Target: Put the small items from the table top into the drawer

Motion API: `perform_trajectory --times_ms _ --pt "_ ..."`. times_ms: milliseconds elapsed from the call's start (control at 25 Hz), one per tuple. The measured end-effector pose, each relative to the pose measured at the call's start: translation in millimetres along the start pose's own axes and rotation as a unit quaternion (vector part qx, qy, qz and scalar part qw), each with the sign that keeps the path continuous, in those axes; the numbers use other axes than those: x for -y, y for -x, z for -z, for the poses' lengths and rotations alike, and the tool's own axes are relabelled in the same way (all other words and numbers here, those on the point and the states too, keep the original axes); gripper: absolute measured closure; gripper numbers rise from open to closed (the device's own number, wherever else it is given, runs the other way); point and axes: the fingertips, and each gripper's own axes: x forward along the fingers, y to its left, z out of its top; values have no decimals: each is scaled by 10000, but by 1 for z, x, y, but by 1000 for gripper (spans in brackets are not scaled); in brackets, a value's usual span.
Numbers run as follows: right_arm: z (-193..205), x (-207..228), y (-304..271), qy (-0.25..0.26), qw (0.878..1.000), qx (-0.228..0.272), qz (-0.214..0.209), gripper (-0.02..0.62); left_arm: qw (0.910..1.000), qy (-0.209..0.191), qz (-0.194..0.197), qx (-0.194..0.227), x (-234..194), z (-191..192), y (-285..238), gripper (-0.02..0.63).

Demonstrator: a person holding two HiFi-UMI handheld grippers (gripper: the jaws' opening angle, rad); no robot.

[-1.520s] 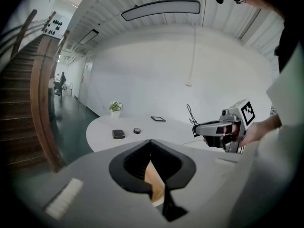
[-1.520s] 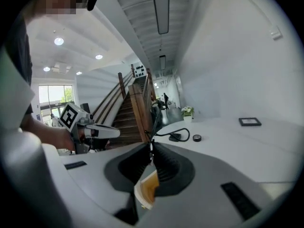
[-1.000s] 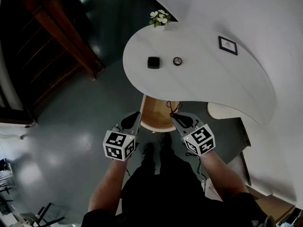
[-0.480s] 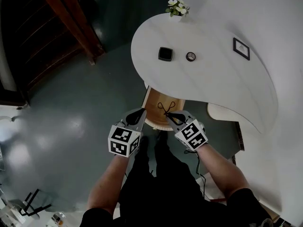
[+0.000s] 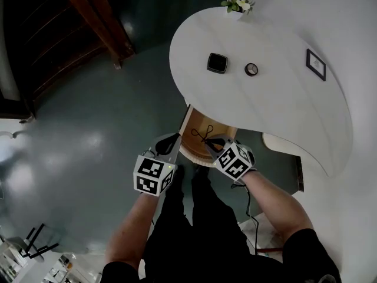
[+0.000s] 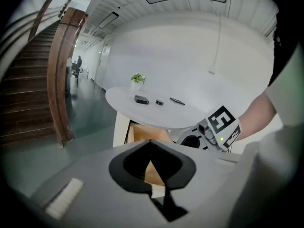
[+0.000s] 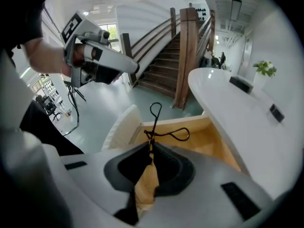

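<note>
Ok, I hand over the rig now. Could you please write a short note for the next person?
Left tongs: shut, empty, beside the open drawer.
Right tongs: shut on a black wire-loop item, held at the drawer, not yet released.
On the table: black square item, small round item, flat framed item, flowers.
Done: drawer open, one item carried over.
Left: release it inside, then probably fetch the square and round items.

The table (image 5: 277,105) hides the rear of the drawer (image 5: 203,135). The black square (image 5: 217,62), the ring (image 5: 251,69) and the frame (image 5: 316,64) on top are too small to identify. The lower end of the wire loops (image 7: 148,134) is lost inside the right gripper (image 7: 149,144); what tool they belong to cannot be told.
</note>
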Motion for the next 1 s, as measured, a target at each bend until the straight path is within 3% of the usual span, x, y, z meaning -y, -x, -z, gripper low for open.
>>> perform_trajectory --times_ms 320,680,1000 --pt "34 12 -51 126 9965 -705 -441 558 9999 93 -60 -90 -8 14 -12 595" --pt "62 16 -90 429 9844 -1522 -777 558 9997 203 -57 -120 -11 28 -12 595" --pt "73 12 -117 353 9772 -1871 -940 558 9993 337 -84 -119 -17 36 -9 595"
